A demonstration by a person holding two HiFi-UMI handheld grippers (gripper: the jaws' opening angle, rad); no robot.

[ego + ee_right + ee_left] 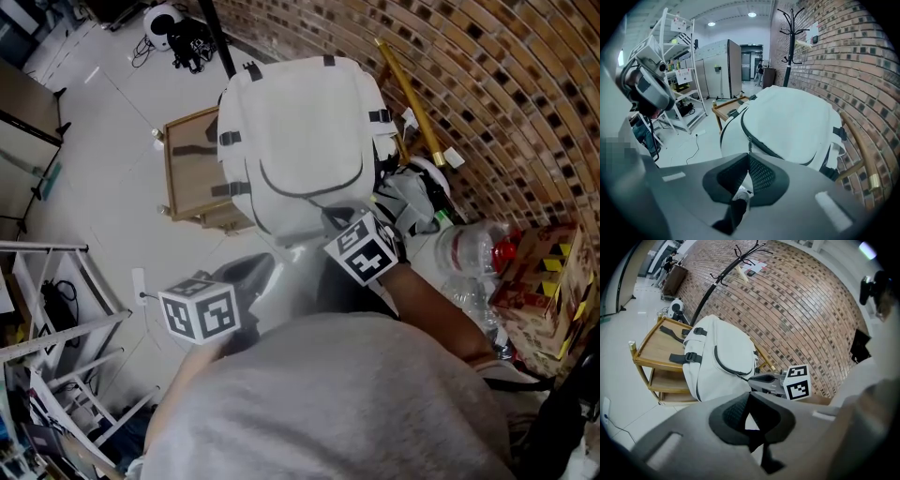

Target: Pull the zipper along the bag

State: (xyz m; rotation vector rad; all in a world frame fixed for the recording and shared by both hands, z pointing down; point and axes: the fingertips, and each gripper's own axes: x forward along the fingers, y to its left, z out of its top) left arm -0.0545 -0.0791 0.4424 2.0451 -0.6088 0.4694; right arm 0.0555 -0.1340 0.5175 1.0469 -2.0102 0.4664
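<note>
Brick wall, pale glossy floor, wooden trolley, black coat stand, white shelving.

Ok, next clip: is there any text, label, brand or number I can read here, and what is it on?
No text in these pictures can be read.
Marker cubes: black-and-white square patterns only, no letters.
Red and yellow box, head view: print too blurred to read.
Sheets on the white rack, right gripper view: too small to read.
White backpack: no logo or label shows.
</note>
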